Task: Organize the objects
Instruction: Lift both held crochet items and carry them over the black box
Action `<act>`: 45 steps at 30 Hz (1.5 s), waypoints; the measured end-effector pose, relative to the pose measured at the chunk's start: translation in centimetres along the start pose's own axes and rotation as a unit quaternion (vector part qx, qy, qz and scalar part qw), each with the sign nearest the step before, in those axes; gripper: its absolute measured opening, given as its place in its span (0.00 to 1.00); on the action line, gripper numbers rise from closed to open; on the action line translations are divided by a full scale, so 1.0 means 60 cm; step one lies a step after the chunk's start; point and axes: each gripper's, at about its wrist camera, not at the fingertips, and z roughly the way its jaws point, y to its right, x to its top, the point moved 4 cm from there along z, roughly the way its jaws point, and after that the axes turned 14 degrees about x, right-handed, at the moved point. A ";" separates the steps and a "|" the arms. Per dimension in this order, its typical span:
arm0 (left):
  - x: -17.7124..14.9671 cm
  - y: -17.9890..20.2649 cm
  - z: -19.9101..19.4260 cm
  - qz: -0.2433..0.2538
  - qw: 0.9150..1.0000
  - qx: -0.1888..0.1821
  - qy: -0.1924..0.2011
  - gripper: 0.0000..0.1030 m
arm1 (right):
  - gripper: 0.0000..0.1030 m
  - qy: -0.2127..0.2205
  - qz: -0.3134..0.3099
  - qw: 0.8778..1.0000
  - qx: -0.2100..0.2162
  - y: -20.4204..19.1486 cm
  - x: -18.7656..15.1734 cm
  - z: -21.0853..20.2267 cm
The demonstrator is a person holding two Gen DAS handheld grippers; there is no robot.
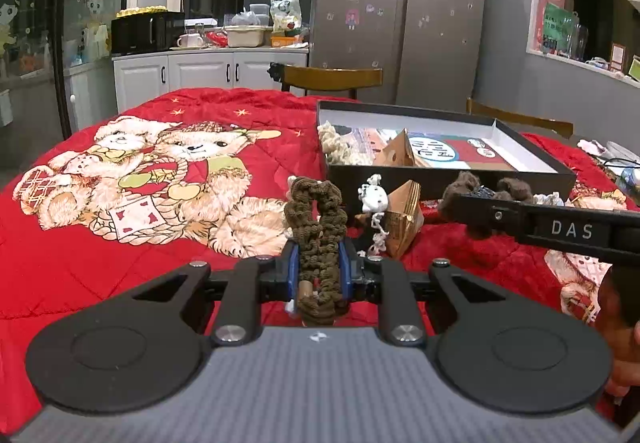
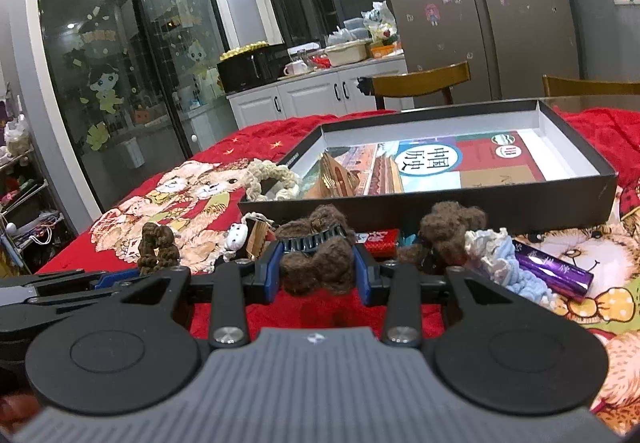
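Two claws, each holding a hair tie.

The left claw (image 1: pixel 319 271) is clenched on a green scrunchie (image 1: pixel 318 219), and the right claw (image 2: pixel 318 271) grips a brown clip (image 2: pixel 316 251), both near the box (image 2: pixel 440 209) wall. I think they go inside; the box floor has room, but its wall must be cleared.

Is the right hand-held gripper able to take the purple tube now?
Probably not yet: the right hand-held gripper is already shut on a brown fuzzy hair clip. The purple tube lies uncovered to its right.
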 end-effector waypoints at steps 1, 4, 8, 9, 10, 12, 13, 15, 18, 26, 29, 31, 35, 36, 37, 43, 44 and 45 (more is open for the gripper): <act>0.000 -0.001 -0.001 -0.002 1.000 0.001 0.003 0.23 | 0.40 0.002 -0.002 1.000 0.002 -0.001 0.000 -0.001; 0.002 -0.001 -0.003 -0.007 1.000 -0.004 0.009 0.23 | 0.40 0.006 -0.006 1.000 0.008 -0.005 0.001 -0.003; 0.006 0.001 -0.004 -0.006 1.000 -0.005 0.019 0.23 | 0.40 0.011 -0.006 1.000 0.017 -0.005 0.003 -0.005; 0.008 0.001 -0.005 -0.009 1.000 -0.004 0.024 0.23 | 0.40 0.015 -0.006 1.000 0.018 -0.005 0.004 -0.006; 0.010 0.001 -0.008 -0.011 0.999 0.000 0.030 0.23 | 0.40 0.018 -0.006 1.000 0.020 -0.005 0.005 -0.008; 0.014 0.001 -0.010 -0.008 0.999 0.011 0.041 0.23 | 0.40 0.025 -0.008 0.999 0.027 -0.006 0.008 -0.011; 0.017 0.002 -0.012 -0.001 0.999 0.019 0.051 0.23 | 0.40 0.029 -0.009 0.999 0.030 -0.006 0.010 -0.013; 0.026 0.001 -0.018 0.006 0.997 0.031 0.070 0.23 | 0.40 0.036 -0.014 0.999 0.031 -0.009 0.015 -0.017; 0.042 0.002 -0.029 -0.002 0.997 0.025 0.076 0.23 | 0.40 0.044 -0.009 0.998 0.037 -0.011 0.024 -0.023; 0.103 0.030 -0.075 0.005 0.994 -0.008 0.109 0.23 | 0.40 0.049 0.104 0.988 0.103 0.012 0.082 -0.044; 0.129 0.045 -0.090 0.005 0.992 -0.023 0.124 0.23 | 0.40 0.058 0.092 0.990 0.089 0.012 0.107 -0.054; 0.146 0.052 -0.097 0.000 0.991 -0.031 0.132 0.23 | 0.39 0.069 0.083 0.991 0.079 0.013 0.126 -0.063; 0.185 0.065 -0.103 -0.012 0.988 -0.043 0.145 0.23 | 0.40 0.093 0.078 0.990 0.070 0.021 0.159 -0.080; 0.195 0.068 -0.104 -0.015 0.988 -0.046 0.146 0.23 | 0.40 0.098 0.075 0.990 0.068 0.024 0.167 -0.082; 0.204 0.071 -0.102 -0.017 0.988 -0.050 0.146 0.23 | 0.40 0.102 0.074 0.990 0.066 0.026 0.174 -0.085; 0.251 0.097 -0.091 -0.040 0.986 -0.065 0.148 0.23 | 0.40 0.118 0.079 0.989 0.050 0.057 0.206 -0.070; 0.258 0.104 -0.087 -0.040 0.986 -0.068 0.148 0.23 | 0.40 0.118 0.083 0.988 0.049 0.064 0.211 -0.067; 0.266 0.110 -0.081 -0.040 0.986 -0.069 0.147 0.23 | 0.40 0.119 0.085 0.988 0.047 0.070 0.217 -0.063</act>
